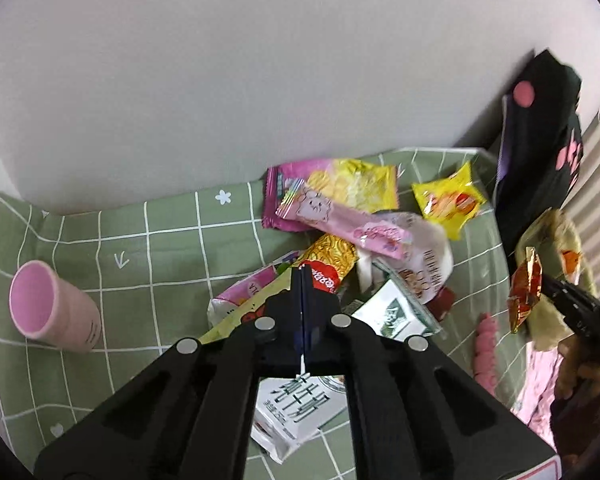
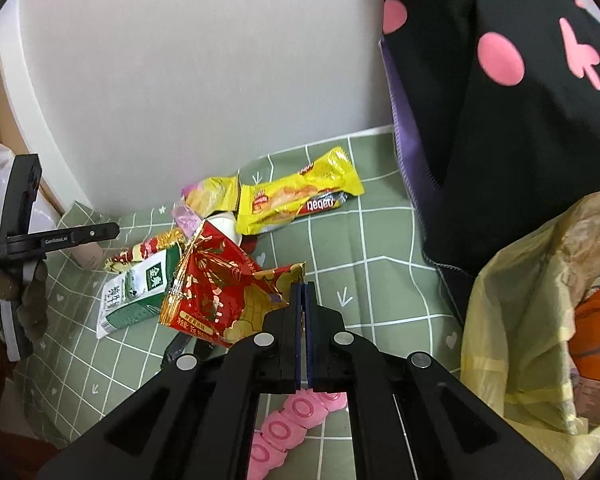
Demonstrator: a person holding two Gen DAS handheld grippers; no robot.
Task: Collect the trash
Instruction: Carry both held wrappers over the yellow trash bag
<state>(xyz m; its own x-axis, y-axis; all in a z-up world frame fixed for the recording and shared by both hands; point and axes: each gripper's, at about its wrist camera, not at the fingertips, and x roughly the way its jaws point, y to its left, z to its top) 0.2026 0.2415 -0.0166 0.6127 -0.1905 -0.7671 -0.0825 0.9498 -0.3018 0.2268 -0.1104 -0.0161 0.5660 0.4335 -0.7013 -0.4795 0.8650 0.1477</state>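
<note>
A shiny red and gold wrapper (image 2: 216, 292) is pinched by one corner in the right gripper (image 2: 303, 292), lifted above the green checked cloth (image 2: 364, 248). Its far side is hidden. The left gripper (image 1: 302, 280) is closed tight over the pile of wrappers (image 1: 340, 208); whether anything is caught cannot be seen.

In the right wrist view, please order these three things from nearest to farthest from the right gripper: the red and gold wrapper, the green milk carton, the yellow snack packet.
1. Red and gold wrapper: pinched at its corner in the right gripper.
2. Green milk carton: left of the wrapper, lying on the checked cloth.
3. Yellow snack packet: farthest back, near the wall.
</note>
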